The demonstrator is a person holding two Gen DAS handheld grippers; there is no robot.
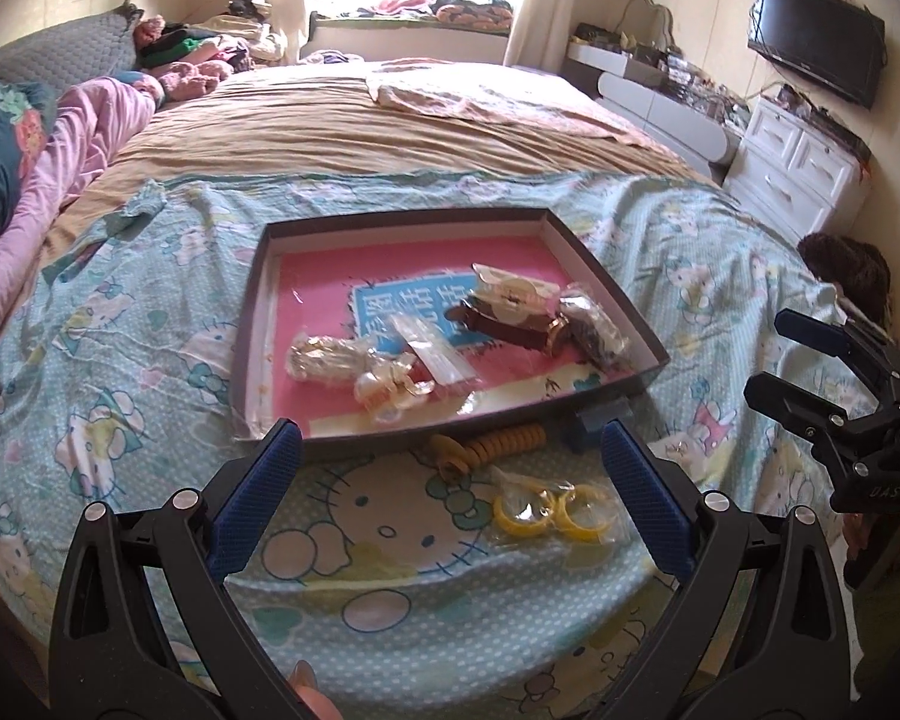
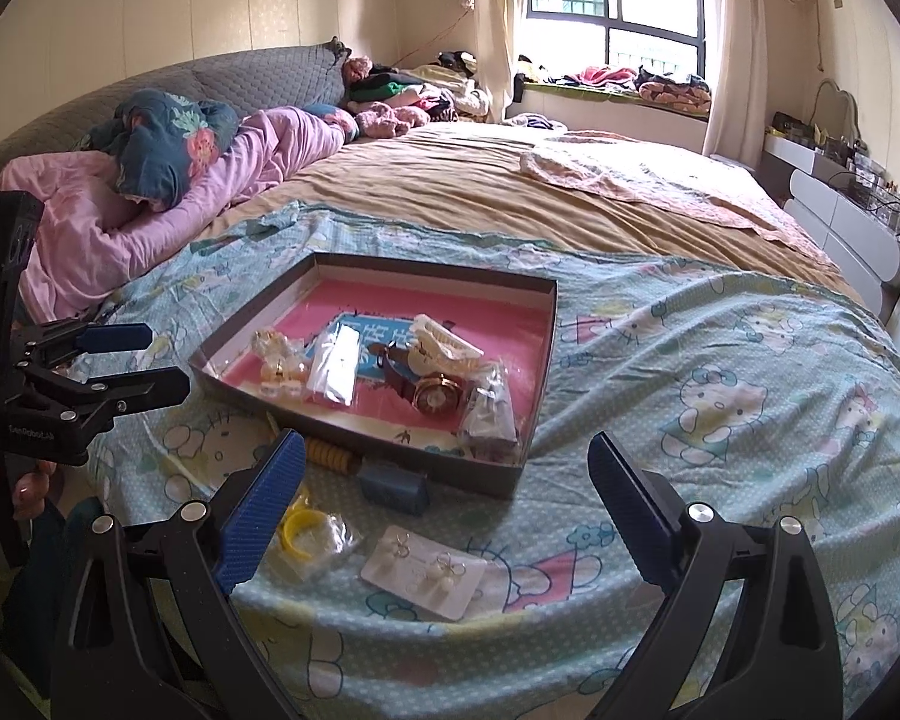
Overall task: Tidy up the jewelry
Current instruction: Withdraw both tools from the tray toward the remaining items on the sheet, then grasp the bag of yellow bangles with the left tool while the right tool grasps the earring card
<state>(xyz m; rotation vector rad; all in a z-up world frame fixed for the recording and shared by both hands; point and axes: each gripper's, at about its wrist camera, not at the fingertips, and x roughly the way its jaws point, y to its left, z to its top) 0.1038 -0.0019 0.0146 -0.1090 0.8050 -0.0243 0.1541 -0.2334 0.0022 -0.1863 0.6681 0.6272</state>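
A shallow dark box with a pink floor lies on the bed and holds several bagged jewelry pieces and a brown-strap watch. In front of it lie a yellow coil band, bagged yellow rings, a small blue box and a card of pearl earrings. My left gripper is open above the rings. My right gripper is open above the earring card. Both are empty.
A Hello Kitty sheet covers the near bed. Pink bedding and pillows lie at the left. White drawers and a wall television stand at the right. The bed edge is close below both grippers.
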